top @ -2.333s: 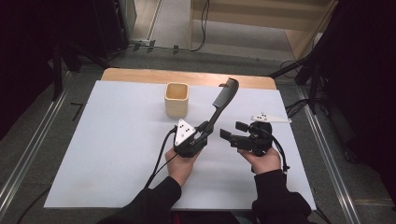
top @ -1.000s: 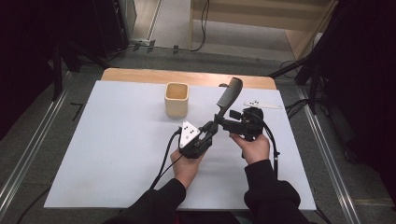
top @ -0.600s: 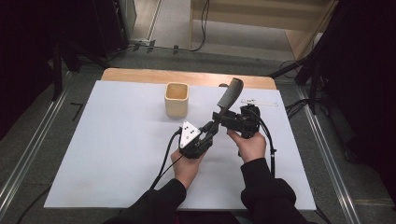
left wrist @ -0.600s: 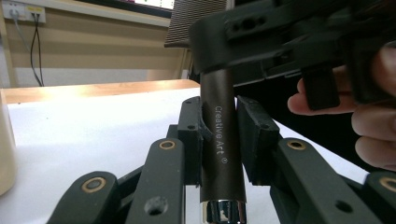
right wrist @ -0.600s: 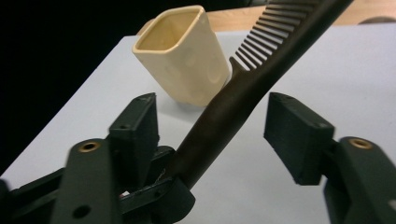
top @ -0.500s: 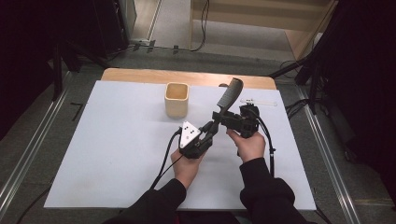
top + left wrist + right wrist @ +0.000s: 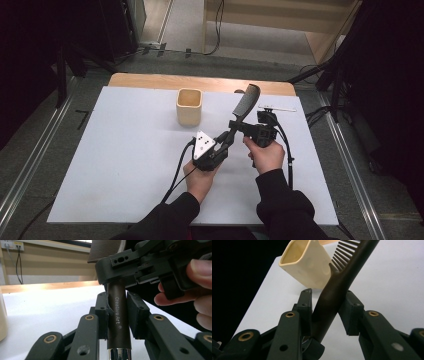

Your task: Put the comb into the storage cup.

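Two grippers meet on one comb above the middle of the counter (image 7: 125,150), which is covered by a white sheet. Farthest left of the things, a cream cup (image 7: 189,106) stands upright on the sheet, apart from both hands. Next comes the left gripper (image 7: 223,146), clamped on the comb's (image 7: 246,104) dark handle; in the left gripper view its pads press the handle (image 7: 119,315) from both sides, just above a shiny metal end. The comb rises tilted from that grip, its toothed head pointing up and away toward the far edge of the counter. To the right, the right gripper (image 7: 238,125) reaches in sideways and takes the handle higher up, between the left gripper and the teeth. Its jaws have just been closing, with the handle (image 7: 332,300) between them: in the right gripper view the left pad lies against the handle, while a narrow gap seems to remain at the right pad. Behind the comb in that view, the cup appears tilted.
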Demonstrator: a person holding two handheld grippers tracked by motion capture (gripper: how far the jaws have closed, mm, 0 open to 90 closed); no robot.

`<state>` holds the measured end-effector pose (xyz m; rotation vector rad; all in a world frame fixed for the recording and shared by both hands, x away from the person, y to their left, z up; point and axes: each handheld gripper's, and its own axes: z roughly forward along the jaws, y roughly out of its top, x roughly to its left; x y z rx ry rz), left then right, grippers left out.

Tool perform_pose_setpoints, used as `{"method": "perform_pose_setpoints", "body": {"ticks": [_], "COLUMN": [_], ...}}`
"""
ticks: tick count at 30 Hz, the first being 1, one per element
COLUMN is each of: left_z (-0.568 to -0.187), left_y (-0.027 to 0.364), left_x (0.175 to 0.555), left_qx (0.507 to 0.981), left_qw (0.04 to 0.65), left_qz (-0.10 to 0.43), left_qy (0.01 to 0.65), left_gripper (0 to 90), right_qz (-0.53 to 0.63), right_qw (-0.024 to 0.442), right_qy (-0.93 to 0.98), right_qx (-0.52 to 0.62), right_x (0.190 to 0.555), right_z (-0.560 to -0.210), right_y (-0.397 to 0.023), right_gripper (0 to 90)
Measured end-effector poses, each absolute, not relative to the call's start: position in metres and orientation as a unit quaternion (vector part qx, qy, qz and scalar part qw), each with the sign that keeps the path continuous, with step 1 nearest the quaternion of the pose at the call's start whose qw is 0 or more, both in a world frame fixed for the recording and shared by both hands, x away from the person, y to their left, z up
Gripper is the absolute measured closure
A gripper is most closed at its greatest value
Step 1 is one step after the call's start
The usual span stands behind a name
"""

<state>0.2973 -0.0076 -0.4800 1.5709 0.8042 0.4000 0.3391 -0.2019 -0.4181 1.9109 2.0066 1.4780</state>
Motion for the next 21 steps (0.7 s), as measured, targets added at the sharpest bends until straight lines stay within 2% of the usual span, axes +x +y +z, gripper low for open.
{"method": "perform_pose_setpoints", "body": {"ticks": [21], "left_z": [-0.4820], "left_y": [-0.0071], "left_x": [0.2993], "left_qx": [0.689], "left_qw": [0.615], "left_qz": [0.155], "left_qy": [0.350], "left_gripper": [71.7], "right_qz": [0.470], "right_qw": [-0.015], "right_qy": [0.638], "right_qx": [0.610], "right_x": [0.3387], "right_z": [-0.4165], "right_y": [-0.2029], "right_gripper": [69.1]}}
